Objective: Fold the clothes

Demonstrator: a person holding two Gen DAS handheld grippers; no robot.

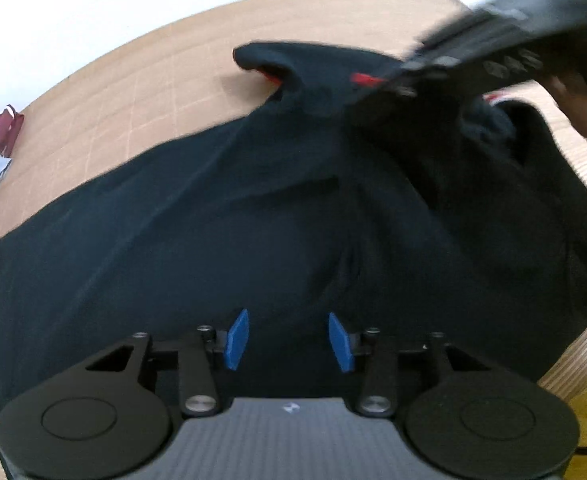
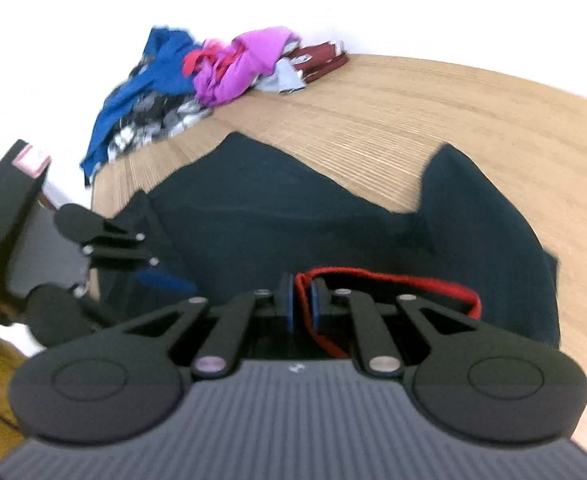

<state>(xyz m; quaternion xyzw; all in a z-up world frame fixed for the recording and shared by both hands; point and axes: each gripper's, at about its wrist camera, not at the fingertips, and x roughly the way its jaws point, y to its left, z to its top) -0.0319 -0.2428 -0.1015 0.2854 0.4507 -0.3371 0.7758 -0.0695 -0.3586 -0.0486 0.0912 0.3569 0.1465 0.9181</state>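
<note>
Red-trimmed collar edge (image 2: 393,280) of the dark navy cotton shirt (image 1: 253,220) sits clamped in the right gripper (image 2: 301,308); left gripper (image 1: 289,338) hangs apart, empty, above the cloth. Next, probably: left pinches fabric below, then fold.

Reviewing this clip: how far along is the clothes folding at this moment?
Early. Done: the dark garment is laid on the wooden table. In hand: the right gripper pinches its red-trimmed edge; the left gripper hovers open above the cloth. Left: no finished fold shows, and a pile of clothes waits.

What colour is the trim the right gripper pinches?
Red trim on a dark garment; clearest in the right wrist view.
</note>
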